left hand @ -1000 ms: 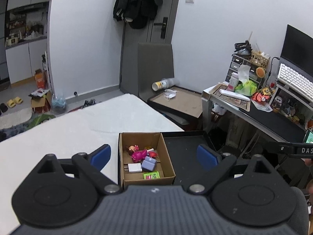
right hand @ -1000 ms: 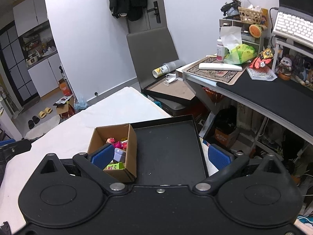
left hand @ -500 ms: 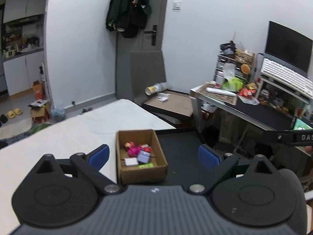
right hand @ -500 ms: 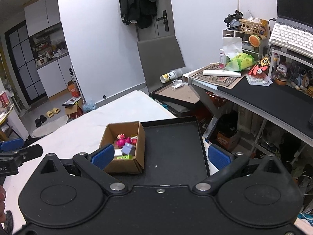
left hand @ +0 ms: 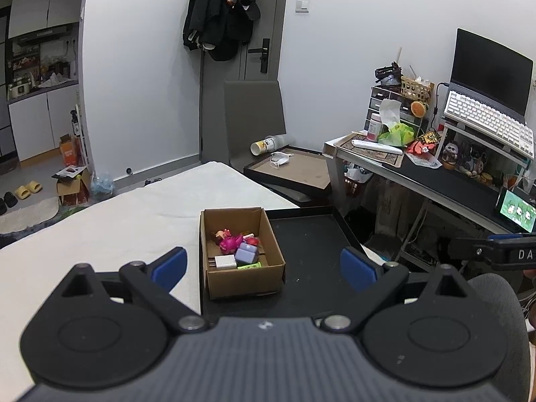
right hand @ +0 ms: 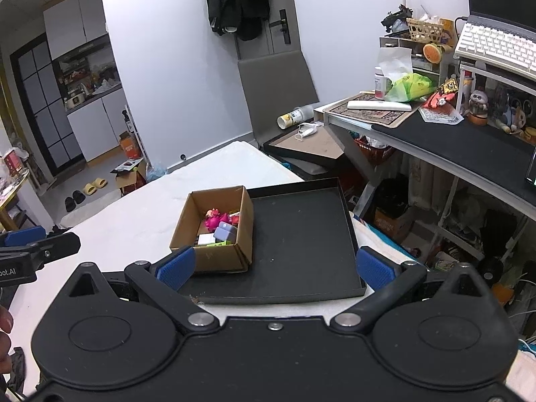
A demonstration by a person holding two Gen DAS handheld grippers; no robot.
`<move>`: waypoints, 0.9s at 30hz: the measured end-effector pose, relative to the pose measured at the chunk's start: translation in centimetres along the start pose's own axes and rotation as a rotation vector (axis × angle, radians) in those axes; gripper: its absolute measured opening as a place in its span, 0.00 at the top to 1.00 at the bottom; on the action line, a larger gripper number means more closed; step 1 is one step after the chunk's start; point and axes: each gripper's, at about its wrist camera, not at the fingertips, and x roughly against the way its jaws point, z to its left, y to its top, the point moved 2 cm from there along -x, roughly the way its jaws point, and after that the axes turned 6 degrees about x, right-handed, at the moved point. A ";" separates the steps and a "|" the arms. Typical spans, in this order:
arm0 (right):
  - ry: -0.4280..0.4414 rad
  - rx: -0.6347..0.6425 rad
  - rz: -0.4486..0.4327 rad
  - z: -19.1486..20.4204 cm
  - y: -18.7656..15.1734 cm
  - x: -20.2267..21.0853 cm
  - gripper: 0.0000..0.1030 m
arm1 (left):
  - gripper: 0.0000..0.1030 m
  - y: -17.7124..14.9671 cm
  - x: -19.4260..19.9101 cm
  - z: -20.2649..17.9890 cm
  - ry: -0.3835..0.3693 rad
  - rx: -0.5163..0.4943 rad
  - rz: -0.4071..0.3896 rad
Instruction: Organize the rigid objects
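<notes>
A small cardboard box stands at the left end of a black tray on the white table. It holds a pink toy figure, a lilac block, a white charger and a green item. The box, the tray and the pink toy also show in the right wrist view. My left gripper is open and empty, held back from the box. My right gripper is open and empty, above the tray's near edge.
The white table stretches left of the box. A grey chair and a second framed tray stand behind. A cluttered black desk with laptop and keyboard is at the right. The left gripper shows at the left edge of the right wrist view.
Both grippers have pulled back and risen from the box and tray, which now look smaller and farther. Both stay open.
</notes>
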 end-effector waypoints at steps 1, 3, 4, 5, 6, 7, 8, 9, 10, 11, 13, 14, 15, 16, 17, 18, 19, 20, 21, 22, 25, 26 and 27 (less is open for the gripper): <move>-0.003 0.001 0.000 0.1 0.0 0.1 0.00 | 0.05 0.0 0.0 0.0 -0.003 0.001 0.002; -0.006 0.005 0.000 0.2 0.0 0.1 0.00 | 0.05 -0.1 0.1 0.0 -0.008 0.003 0.003; -0.005 0.008 0.000 0.3 0.0 0.1 0.00 | 0.05 -0.1 0.1 -0.1 -0.007 0.003 0.004; -0.005 0.010 0.000 0.3 0.0 0.1 0.00 | 0.05 -0.1 0.1 0.0 -0.008 0.001 0.004; -0.006 0.010 0.001 0.4 0.1 0.1 0.00 | 0.05 -0.2 0.2 -0.1 -0.008 -0.001 0.005; -0.006 0.009 0.001 0.5 0.1 0.2 0.00 | 0.05 -0.2 0.2 -0.1 -0.007 -0.003 0.005; -0.004 0.010 0.001 0.4 0.0 0.1 0.00 | 0.05 -0.2 0.2 0.0 -0.004 -0.005 0.005; -0.004 0.010 0.002 0.5 0.0 0.1 0.00 | 0.05 -0.2 0.2 0.0 -0.003 -0.004 0.005; -0.006 0.011 0.003 0.5 0.1 0.1 0.00 | 0.05 -0.2 0.2 0.0 -0.006 -0.003 0.006; -0.006 0.012 0.002 0.5 0.1 0.1 0.00 | 0.05 -0.2 0.1 0.0 -0.009 -0.001 0.007; -0.010 0.015 0.004 0.6 0.0 0.1 0.00 | 0.05 -0.2 0.1 0.1 -0.009 0.002 0.008; -0.010 0.016 0.005 0.6 0.0 0.0 0.00 | 0.05 -0.2 0.1 0.1 -0.009 0.002 0.008; -0.010 0.017 0.007 0.6 0.0 0.0 0.00 | 0.05 -0.2 0.1 0.1 -0.013 0.003 0.009; -0.012 0.017 0.009 0.7 0.0 0.0 0.00 | 0.05 -0.2 0.1 0.1 -0.014 0.002 0.009; -0.013 0.018 0.011 0.7 0.0 -0.1 0.00 | 0.05 -0.3 0.1 0.1 -0.014 0.001 0.009; -0.012 0.019 0.011 0.8 -0.1 -0.1 0.00 | 0.05 -0.3 0.1 0.1 -0.013 0.001 0.009; -0.010 0.019 0.012 0.8 -0.1 -0.1 0.00 | 0.05 -0.3 0.0 0.1 -0.013 0.000 0.009; -0.007 0.021 0.013 0.8 -0.1 -0.1 0.00 | 0.05 -0.3 0.0 0.1 -0.014 -0.002 0.011; -0.005 0.024 0.013 0.9 -0.1 -0.1 0.00 | 0.05 -0.4 0.0 0.1 -0.015 -0.005 0.010; -0.006 0.025 0.013 0.9 -0.1 -0.1 0.00 | 0.05 -0.4 0.0 0.1 -0.017 -0.007 0.010; -0.006 0.025 0.015 1.0 -0.2 -0.1 0.00 | 0.05 -0.4 -0.2 0.1 -0.015 -0.003 0.013; -0.006 0.025 0.015 1.0 -0.2 -0.1 0.00 | 0.05 -0.5 -0.2 0.2 -0.014 -0.001 0.015; -0.008 0.025 0.015 1.0 -0.2 -0.1 0.00 | 0.05 -0.6 -0.2 0.1 -0.014 0.000 0.017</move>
